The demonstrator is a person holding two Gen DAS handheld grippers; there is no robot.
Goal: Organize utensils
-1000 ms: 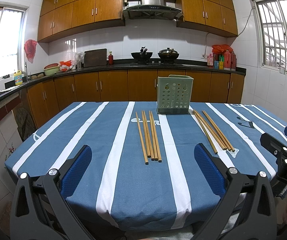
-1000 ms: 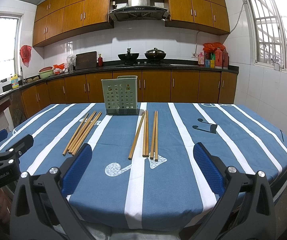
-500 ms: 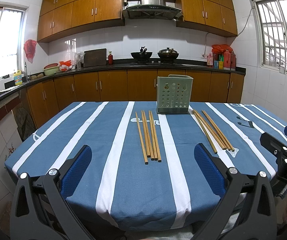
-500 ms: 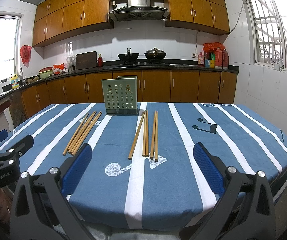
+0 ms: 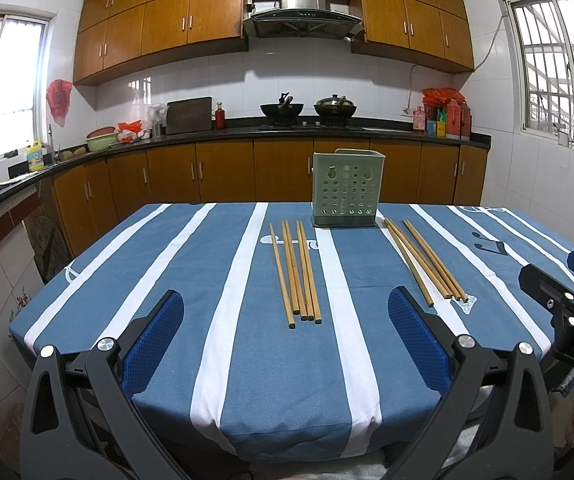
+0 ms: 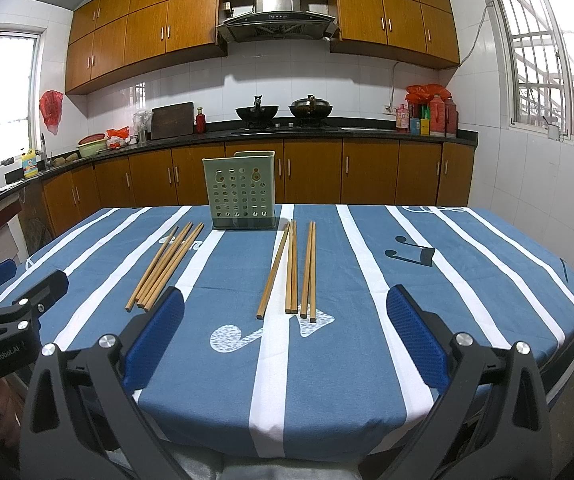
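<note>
A pale green perforated utensil holder [image 5: 347, 189] stands upright at the table's far middle; it also shows in the right wrist view [image 6: 243, 191]. Two groups of several wooden chopsticks lie flat in front of it: the left group [image 5: 295, 272] [image 6: 166, 265] and the right group [image 5: 427, 261] [image 6: 293, 270]. My left gripper [image 5: 287, 344] is open and empty above the table's near edge, short of the left group. My right gripper [image 6: 285, 344] is open and empty, short of the right group. Each gripper shows at the other view's edge.
The table wears a blue cloth with white stripes [image 5: 223, 304] [image 6: 447, 280]. Kitchen counters with woks, bottles and a cutting board run behind and to the left. A tiled wall with a window stands to the right.
</note>
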